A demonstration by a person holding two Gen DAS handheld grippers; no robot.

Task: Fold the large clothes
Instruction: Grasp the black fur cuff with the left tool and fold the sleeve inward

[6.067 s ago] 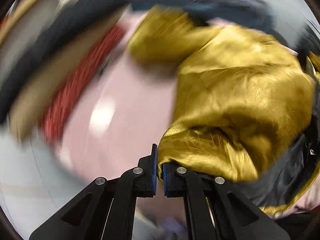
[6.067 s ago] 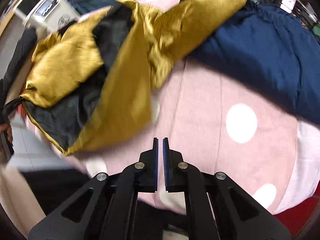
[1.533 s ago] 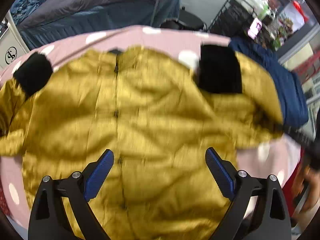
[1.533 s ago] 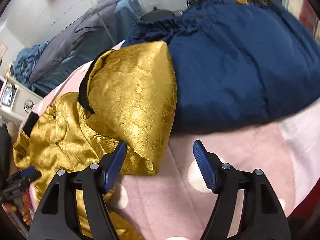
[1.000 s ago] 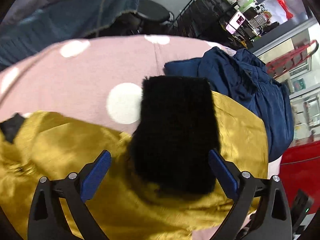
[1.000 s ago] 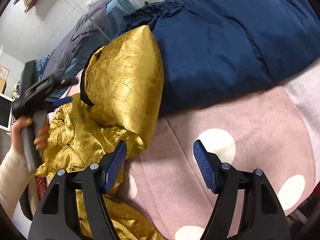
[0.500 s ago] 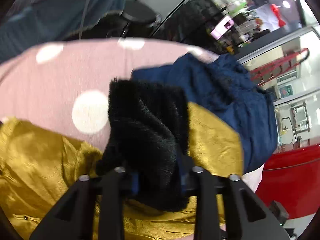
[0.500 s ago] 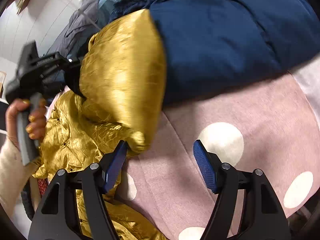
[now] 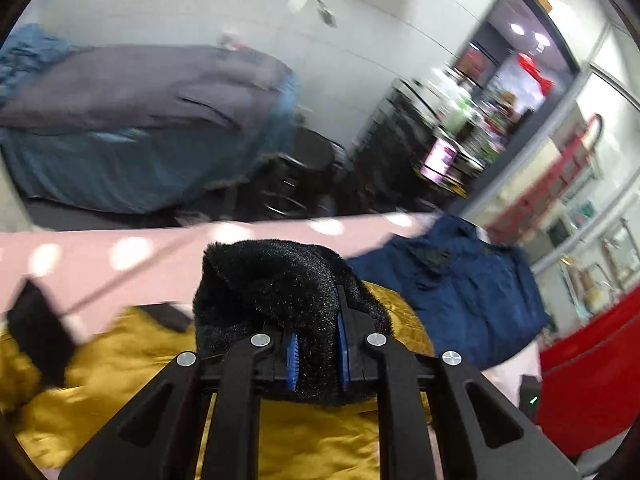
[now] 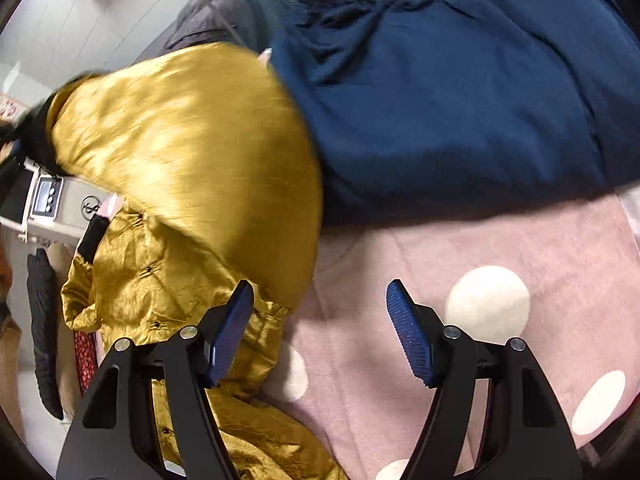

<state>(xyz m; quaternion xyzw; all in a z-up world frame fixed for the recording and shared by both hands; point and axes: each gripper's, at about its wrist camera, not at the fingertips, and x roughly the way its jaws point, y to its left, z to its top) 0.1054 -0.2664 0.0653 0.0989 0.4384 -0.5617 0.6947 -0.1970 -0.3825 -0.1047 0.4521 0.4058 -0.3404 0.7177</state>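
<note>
Left gripper (image 9: 316,354) has its jaws clamped on the black furry cuff (image 9: 280,280), fur bulging up and over both blue pads (image 9: 293,354). The grip sits at the sleeve's end, probably so the whole sleeve follows when it is carried across. Below and to both sides of that tool lies the gold jacket (image 9: 120,376), and past the cuff the pink dotted cover (image 9: 160,256) runs off towards the wall. To the tool's right, a navy garment (image 9: 460,288) is piled on the same cover.

Right gripper (image 10: 320,320) hangs spread wide, nothing between its pads (image 10: 230,326). Its left finger hovers over the jacket's buttoned front (image 10: 152,280); its right finger is over bare pink cover (image 10: 540,240). Just ahead of it the gold sleeve (image 10: 192,140) is raised and blurred, arching up from the jacket body, with the black cuff at its far left end (image 10: 38,132) where the other tool holds it. The navy garment (image 10: 460,80) fills the space ahead and to the right, touching the sleeve's edge.

My read: this is the sleeve fold, the sleeve due to be laid inward over the chest. The open tool looks placed to pin or steady the body near the shoulder. Slippery satin may slide, so watch that the front doesn't bunch.
</note>
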